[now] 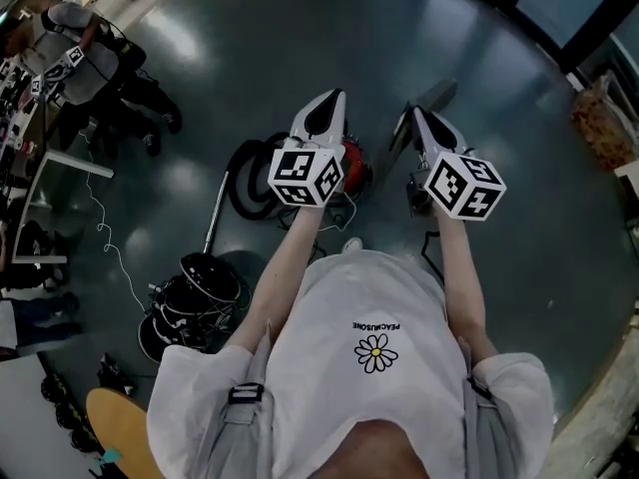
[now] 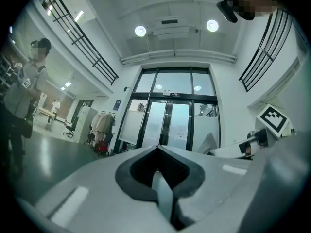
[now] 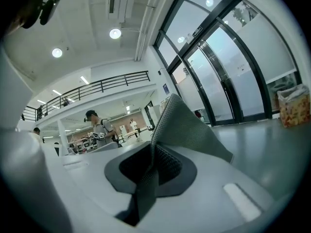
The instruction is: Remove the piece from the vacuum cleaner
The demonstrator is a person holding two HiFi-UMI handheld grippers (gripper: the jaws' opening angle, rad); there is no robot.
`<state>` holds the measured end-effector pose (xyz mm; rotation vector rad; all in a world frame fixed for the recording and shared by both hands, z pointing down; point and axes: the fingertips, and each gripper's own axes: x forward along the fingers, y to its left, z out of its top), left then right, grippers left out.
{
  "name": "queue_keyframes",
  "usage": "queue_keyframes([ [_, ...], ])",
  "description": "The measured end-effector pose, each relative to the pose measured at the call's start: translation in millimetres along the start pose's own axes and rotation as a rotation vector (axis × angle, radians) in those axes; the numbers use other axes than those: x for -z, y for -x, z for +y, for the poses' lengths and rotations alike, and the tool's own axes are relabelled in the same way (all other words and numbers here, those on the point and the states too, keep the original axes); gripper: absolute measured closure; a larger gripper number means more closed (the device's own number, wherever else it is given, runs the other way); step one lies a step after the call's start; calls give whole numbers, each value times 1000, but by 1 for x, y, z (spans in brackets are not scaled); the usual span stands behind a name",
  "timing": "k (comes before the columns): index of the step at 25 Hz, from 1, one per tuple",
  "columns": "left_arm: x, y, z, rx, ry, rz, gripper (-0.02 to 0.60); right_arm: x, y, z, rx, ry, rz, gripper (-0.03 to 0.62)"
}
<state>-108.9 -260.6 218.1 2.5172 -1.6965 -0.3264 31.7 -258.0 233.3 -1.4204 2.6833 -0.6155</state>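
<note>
right gripper jaws clamped on the grey mesh piece poking up mid-frame, left gripper pinched closed on nothing, only the head view catches the red vacuum cleaner on the floor at centre frame, black hose looping to its left

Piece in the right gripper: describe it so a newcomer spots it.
On the dark floor ahead of the person sits a red vacuum cleaner with a black hose. Just right of it, the right gripper clamps a flat grey piece, mesh-textured unlike the gripper's smooth shell.
</note>
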Motion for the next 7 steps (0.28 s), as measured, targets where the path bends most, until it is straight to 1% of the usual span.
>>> queue_keyframes([
  [7, -1, 3, -3, 0, 4, -12, 578, 1, 5, -2, 6, -2, -8, 543],
])
